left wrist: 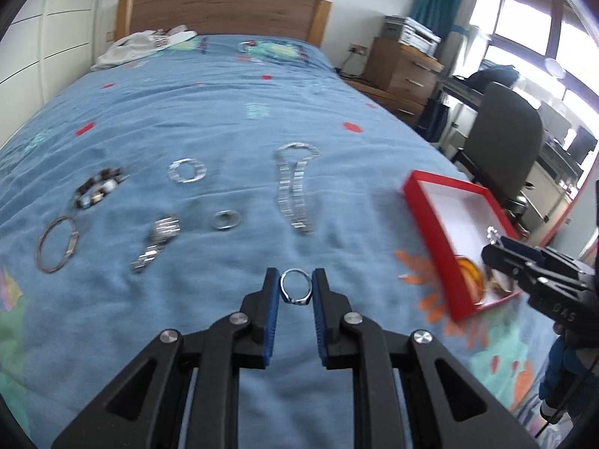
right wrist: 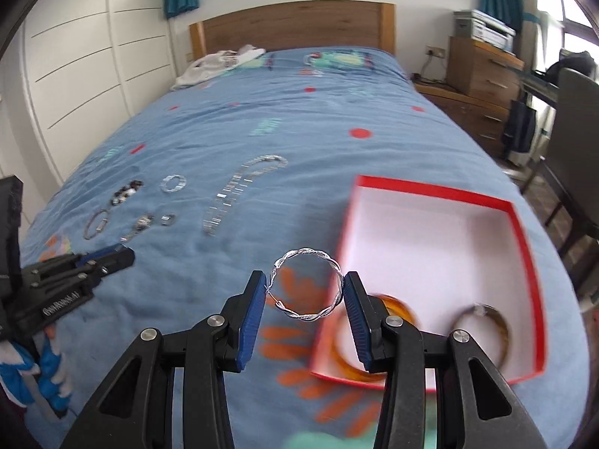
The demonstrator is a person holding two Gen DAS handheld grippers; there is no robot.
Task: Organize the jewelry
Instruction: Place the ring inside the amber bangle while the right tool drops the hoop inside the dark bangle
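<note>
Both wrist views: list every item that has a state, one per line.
left gripper: shut on a small silver ring
right gripper: shut on a twisted silver bangle
red box: open, no lid on it
amber bangle: lying inside the box
bead bracelet: lying on the bedspread
</note>
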